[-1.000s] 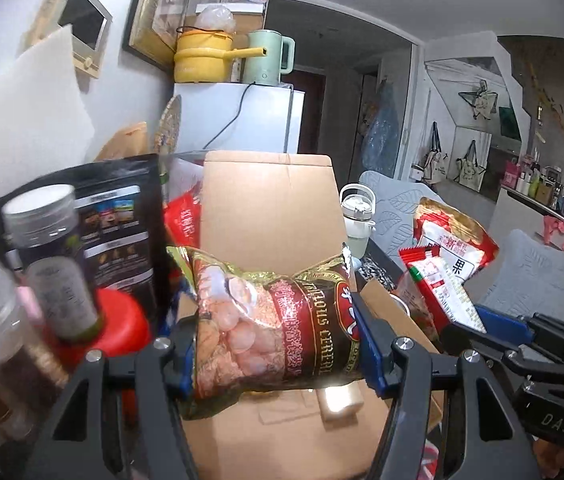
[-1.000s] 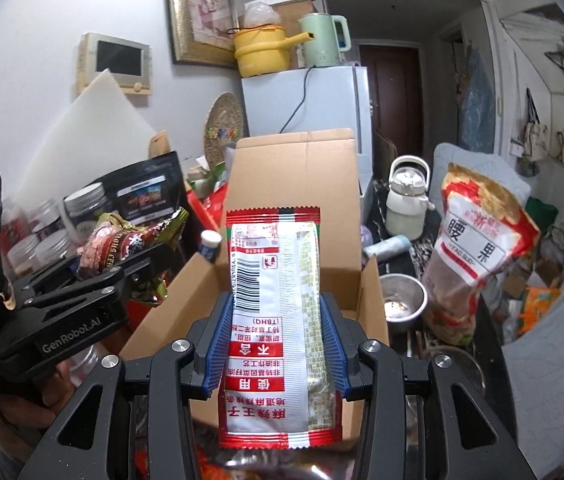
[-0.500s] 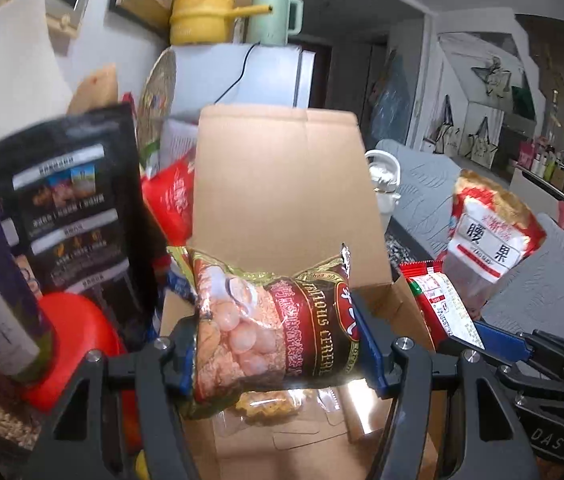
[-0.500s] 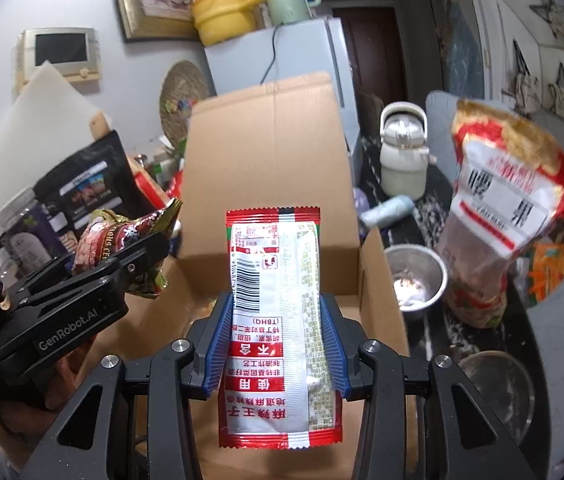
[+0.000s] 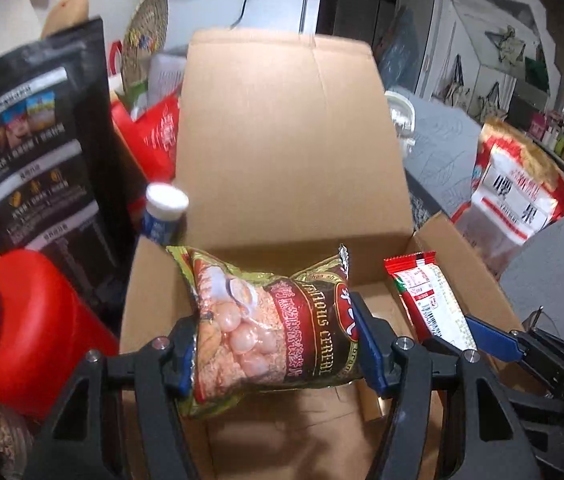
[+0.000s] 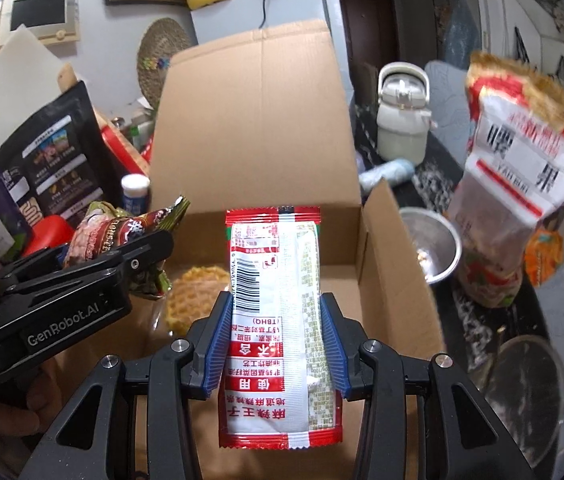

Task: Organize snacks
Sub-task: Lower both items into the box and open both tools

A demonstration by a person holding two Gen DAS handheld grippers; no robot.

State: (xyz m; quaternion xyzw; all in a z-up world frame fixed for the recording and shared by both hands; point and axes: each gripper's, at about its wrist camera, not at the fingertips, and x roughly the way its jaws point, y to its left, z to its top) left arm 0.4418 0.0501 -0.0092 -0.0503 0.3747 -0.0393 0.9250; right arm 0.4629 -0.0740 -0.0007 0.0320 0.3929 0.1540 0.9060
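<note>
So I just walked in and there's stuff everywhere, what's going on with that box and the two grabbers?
A person is sorting snacks into an open cardboard box with a handheld gripper in each hand. The left gripper is clamped on a puffy cereal snack bag, and the right gripper is clamped on a flat red-and-white packet. Both snacks hang over the box's opening, not yet released. A waffle-like snack already lies inside.

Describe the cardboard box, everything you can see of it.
The box is plain brown corrugated cardboard, open on top, its far flap standing upright with a centre crease. It sits amid counter clutter. Inside, a wrapped waffle lies on the floor. The cereal bag and red sachet, each held in fingers, hang over the opening.
</note>
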